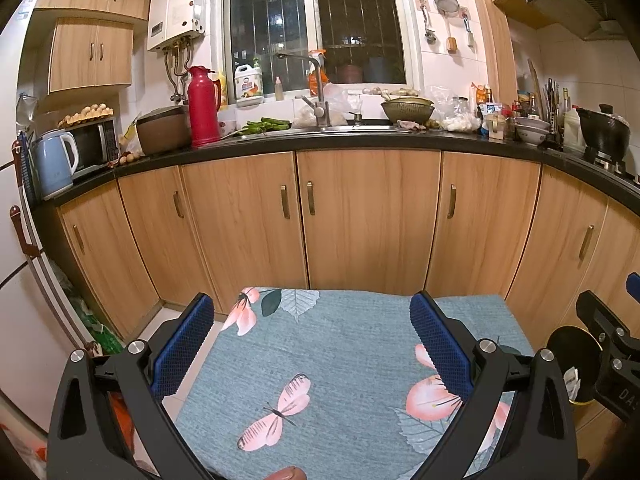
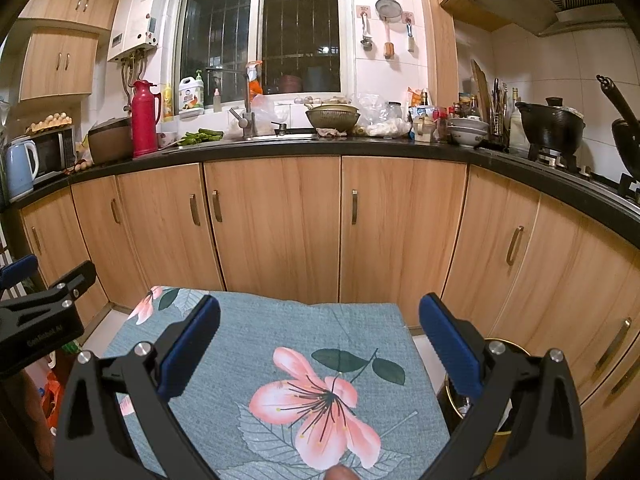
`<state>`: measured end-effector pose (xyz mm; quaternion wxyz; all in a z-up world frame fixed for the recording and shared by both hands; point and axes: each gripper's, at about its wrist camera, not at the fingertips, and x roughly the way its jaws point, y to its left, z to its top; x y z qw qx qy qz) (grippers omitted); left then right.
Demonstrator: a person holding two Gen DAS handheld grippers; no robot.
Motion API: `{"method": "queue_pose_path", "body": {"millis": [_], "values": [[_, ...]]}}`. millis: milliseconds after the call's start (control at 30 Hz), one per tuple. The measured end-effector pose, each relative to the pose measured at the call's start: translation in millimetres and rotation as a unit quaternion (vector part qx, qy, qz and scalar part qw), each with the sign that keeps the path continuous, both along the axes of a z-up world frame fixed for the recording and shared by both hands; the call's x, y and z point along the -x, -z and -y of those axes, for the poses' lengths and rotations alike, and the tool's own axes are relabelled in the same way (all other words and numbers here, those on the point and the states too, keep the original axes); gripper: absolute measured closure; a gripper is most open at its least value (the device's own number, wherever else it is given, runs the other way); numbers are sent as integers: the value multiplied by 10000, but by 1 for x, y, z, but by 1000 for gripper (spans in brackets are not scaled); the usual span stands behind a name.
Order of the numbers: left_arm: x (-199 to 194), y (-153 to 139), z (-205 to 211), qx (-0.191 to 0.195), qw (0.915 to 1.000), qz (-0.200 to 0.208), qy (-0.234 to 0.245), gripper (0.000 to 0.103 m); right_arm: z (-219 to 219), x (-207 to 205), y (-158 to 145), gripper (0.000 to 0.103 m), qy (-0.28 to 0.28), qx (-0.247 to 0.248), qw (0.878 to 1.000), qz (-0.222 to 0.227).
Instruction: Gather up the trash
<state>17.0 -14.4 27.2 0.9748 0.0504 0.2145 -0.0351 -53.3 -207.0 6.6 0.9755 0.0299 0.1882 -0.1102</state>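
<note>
My left gripper [image 1: 312, 312] is open and empty above a small table covered with a blue floral cloth [image 1: 340, 360]. My right gripper [image 2: 320, 314] is open and empty above the same cloth [image 2: 280, 344]. A black trash bin with a gold rim [image 1: 572, 344] stands on the floor to the right of the table; it also shows in the right wrist view [image 2: 508, 350], partly hidden behind my right finger. A small brown object [image 1: 286, 473] peeks at the cloth's near edge, also in the right wrist view [image 2: 342, 472]. No trash item is clearly visible on the cloth.
Wooden cabinets [image 1: 360, 216] under a black counter [image 1: 360, 140] face me, with a sink, a red thermos [image 1: 203, 106], kettle [image 1: 54, 166], microwave and pots. The right gripper's body [image 1: 612, 352] shows at the left view's right edge. Bags [image 1: 96, 328] lie on the floor at left.
</note>
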Motion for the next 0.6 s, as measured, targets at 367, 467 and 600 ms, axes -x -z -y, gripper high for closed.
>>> {"method": "queue_pose_path", "body": {"millis": [367,467,600], "values": [[0,2,0,-26,10000,15,-12,8,2,-2,6,3,-7,-24,10000,-43],[-2,4,1,-42,10000,-9,40,8,3,-3,9,3,-9,-17,10000,-65],[-6,8,3,-3,9996,-139,250,8,3,-5,12,3,-8,-13,10000,-95]]}}
